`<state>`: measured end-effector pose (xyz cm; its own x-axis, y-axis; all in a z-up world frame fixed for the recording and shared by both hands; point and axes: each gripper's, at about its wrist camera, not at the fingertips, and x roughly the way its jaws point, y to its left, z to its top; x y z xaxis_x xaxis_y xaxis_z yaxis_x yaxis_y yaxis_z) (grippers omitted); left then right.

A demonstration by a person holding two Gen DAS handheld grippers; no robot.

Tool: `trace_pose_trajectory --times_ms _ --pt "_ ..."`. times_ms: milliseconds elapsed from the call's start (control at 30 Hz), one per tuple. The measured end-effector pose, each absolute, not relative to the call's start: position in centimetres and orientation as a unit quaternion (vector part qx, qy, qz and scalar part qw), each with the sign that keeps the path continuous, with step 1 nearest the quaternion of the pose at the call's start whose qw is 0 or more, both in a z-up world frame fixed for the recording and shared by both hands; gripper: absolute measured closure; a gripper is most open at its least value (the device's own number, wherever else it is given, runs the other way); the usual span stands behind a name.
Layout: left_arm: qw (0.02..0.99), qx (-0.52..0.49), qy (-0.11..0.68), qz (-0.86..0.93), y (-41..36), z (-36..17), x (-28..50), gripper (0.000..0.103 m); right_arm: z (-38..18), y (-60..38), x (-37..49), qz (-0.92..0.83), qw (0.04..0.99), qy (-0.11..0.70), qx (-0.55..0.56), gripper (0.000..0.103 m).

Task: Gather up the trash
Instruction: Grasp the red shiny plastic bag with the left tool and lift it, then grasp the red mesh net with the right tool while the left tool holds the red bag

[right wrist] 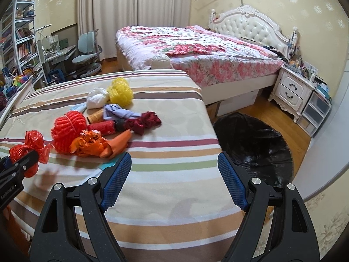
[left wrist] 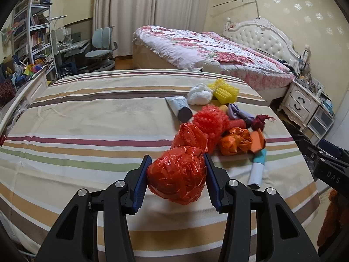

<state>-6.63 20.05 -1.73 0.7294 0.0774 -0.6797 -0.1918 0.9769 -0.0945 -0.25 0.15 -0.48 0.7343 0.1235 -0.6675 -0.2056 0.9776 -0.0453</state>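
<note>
Only from the right wrist view: black trash bag (right wrist: 257, 146) lying open on the wooden floor just beside the striped bed (right wrist: 170, 135), with right gripper (right wrist: 174, 170) hanging spread wide over the bed's edge, nothing between its blue pads (right wrist: 233, 181). Only from the left wrist view: left gripper (left wrist: 177, 174) clenched on a red plastic bundle (left wrist: 177, 174), both pads pressed against its sides, bundle raised slightly above the striped cover. Bundle noted as crinkled, glossy red-orange film, roughly ball-shaped, tied to or touching a second red lump (left wrist: 189, 136) behind it; which of the two, not determinable. Further litter heaped beyond: red mesh puff (left wrist: 210, 120), orange wrapper (left wrist: 235, 140), white wad (left wrist: 199, 93), yellow mesh puff (left wrist: 223, 90), grey tube (left wrist: 178, 107), dark red cloth (left wrist: 260, 121). Same held bundle (right wrist: 24, 155) seen from the right wrist view partly masked by the left gripper's black finger. White-and-teal tube (left wrist: 258, 168) cut off at its lower end behind the gripper frame. Purple item (left wrist: 237, 112) blurred, nature unclear. Trash bag's contents too dark to make out.
</note>
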Motion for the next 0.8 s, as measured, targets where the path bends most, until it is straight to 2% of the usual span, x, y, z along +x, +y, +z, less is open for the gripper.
trace_pose_trajectory --times_ms 400,800 --pt "0.921 -0.099 0.351 0.137 26.3 -1.4 -5.7 0.055 0.2 8.0 1.2 0.171 0.914 0.359 -0.075 0.023" --pt "0.915 -0.116 0.357 0.148 29.3 -2.2 -5.3 0.055 -1.4 15.1 2.1 0.219 0.89 0.382 -0.116 0.022"
